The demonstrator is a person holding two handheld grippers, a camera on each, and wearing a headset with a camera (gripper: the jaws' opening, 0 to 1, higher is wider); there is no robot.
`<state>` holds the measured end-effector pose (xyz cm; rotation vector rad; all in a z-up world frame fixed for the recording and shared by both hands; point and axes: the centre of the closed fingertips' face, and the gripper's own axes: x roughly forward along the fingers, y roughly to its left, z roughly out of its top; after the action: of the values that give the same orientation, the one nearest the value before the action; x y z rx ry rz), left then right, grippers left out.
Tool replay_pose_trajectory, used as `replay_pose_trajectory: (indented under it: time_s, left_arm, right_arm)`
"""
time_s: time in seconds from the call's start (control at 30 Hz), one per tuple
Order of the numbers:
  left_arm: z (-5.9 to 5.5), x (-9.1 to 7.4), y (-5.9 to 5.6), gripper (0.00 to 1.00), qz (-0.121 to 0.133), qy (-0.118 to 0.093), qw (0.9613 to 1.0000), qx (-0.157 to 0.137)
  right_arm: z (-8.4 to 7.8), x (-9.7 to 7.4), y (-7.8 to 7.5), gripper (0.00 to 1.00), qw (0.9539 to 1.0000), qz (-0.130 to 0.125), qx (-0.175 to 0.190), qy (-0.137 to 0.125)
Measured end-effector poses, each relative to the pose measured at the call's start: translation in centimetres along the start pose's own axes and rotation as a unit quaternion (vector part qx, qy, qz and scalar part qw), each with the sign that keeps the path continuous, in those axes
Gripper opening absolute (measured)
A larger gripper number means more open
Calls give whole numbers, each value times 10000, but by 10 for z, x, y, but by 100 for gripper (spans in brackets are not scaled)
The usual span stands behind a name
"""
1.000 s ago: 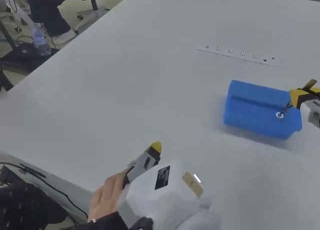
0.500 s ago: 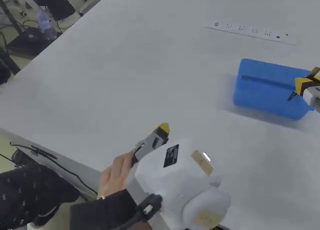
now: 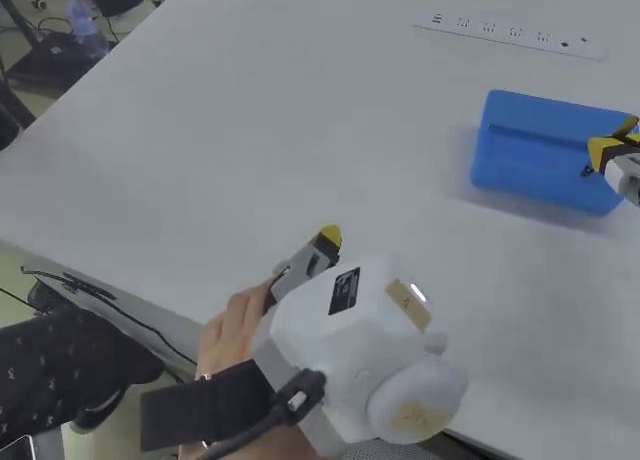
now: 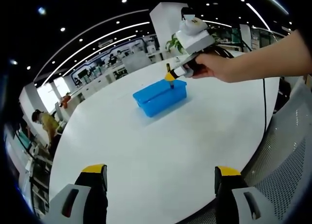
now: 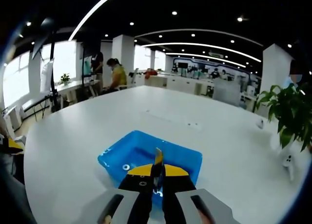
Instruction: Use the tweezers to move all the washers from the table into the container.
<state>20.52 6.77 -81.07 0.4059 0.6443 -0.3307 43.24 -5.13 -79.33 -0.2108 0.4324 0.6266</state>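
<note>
The blue container (image 3: 540, 150) stands on the white table (image 3: 250, 130) at the right. My right gripper (image 3: 612, 152) hovers over its right end, shut on thin tweezers (image 5: 157, 160) that point down into the container (image 5: 141, 153). One small washer (image 5: 126, 167) lies on the container floor, left of the tweezers' bare tip. My right gripper (image 5: 156, 174) has its jaws pressed together. My left gripper (image 3: 325, 242) is near the table's front edge, far from the container (image 4: 161, 95). In its own view my left gripper (image 4: 160, 171) is open and holds nothing.
A flush power strip (image 3: 510, 35) runs along the table behind the container. The table's front-left edge (image 3: 120, 285) drops to a floor with cables. People sit at distant desks (image 5: 117, 70), and a plant (image 5: 287, 112) stands at the right.
A second ago a washer hung at the tweezers' tip over the container; now the tip is bare and a washer lies inside. The head camera has shifted.
</note>
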Motion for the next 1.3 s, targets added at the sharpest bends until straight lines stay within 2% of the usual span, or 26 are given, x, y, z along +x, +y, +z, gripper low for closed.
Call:
replay_pose_trajectory:
  time_s: [0.13, 0.23, 0.3, 0.33, 0.37, 0.47, 0.5, 0.53, 0.6, 0.63, 0.67, 0.77, 0.87, 0.9, 0.97, 1.0, 1.03, 1.07, 1.13, 1.17, 1.2, 1.23, 1.3]
  left_arm:
    - [1, 0, 1, 93, 8, -28, 10000, -31]
    - [6, -3, 2, 91, -31, -144, 9998, -103]
    - [16, -7, 7, 87, 27, -367, 9992, -181]
    - [22, -10, 8, 84, 11, -495, 9985, -225]
    - [24, -12, 8, 80, -36, -513, 9983, -267]
    - [40, -14, 11, 66, -139, -691, 9972, -236]
    - [52, -16, 11, 61, -259, -859, 9958, -197]
    - [59, -18, 11, 57, -332, -938, 9948, -194]
    - [71, -20, 13, 49, -509, -985, 9935, -243]
    - [80, -21, 16, 48, -505, -1110, 9921, -282]
    - [83, -21, 16, 47, -540, -1157, 9914, -295]
    - [102, -21, 15, 47, -849, -1247, 9879, -360]
    - [114, -17, 8, 42, -1178, -1280, 9838, -427]
    - [118, -16, 5, 37, -1324, -1273, 9823, -362]
    - [123, -14, 4, 31, -1329, -1317, 9822, -184]
    - [125, -12, 0, 27, -1424, -1298, 9812, 60]
    - [126, -10, -3, 25, -1484, -1289, 9804, 162]
    - [128, -8, -10, 22, -1643, -1290, 9775, 302]
    - [127, -5, -19, 17, -1832, -1212, 9744, 467]
    - [128, -3, -24, 16, -1918, -1233, 9717, 612]
    - [127, 0, -28, 17, -1958, -1231, 9695, 816]
    - [127, 3, -29, 17, -1934, -1237, 9695, 863]
    - [123, 9, -36, 13, -2069, -1156, 9659, 1047]
  right_arm:
    - [8, -6, 1, 2, 10000, 11, 4, -81]
    - [17, -16, 4, 2, 9998, 37, -45, -178]
    - [27, -27, 9, 2, 9994, 56, -175, -309]
    - [33, -34, 13, 2, 9987, 86, -360, -351]
    - [36, -38, 17, 2, 9982, 133, -453, -378]
    - [41, -51, 30, 2, 9962, 331, -691, -406]
    - [40, -56, 35, 2, 9953, 393, -800, -373]
    - [39, -59, 38, 2, 9946, 457, -862, -358]
    - [35, -65, 47, 2, 9934, 580, -945, -296]
    - [32, -69, 54, 2, 9922, 686, -1013, -253]
    - [29, -72, 57, 2, 9910, 745, -1095, -207]
    - [17, -79, 73, 3, 9857, 995, -1358, -57]
    - [3, -87, 89, 3, 9795, 1257, -1570, 132]
    - [-4, -87, 94, 3, 9767, 1338, -1664, 208]
    - [-12, -91, 101, 3, 9709, 1431, -1899, 289]
    - [-17, -93, 105, 3, 9669, 1437, -2079, 338]
    - [-20, -94, 108, 3, 9640, 1464, -2190, 364]
    - [-24, -95, 112, 3, 9598, 1507, -2330, 421]
    - [-28, -96, 116, 3, 9563, 1501, -2470, 441]
    - [-30, -97, 117, 3, 9544, 1475, -2560, 433]
    - [-31, -97, 118, 3, 9537, 1471, -2589, 427]
    - [-33, -97, 119, 3, 9532, 1487, -2595, 437]
    - [-36, -96, 118, 3, 9528, 1505, -2595, 468]
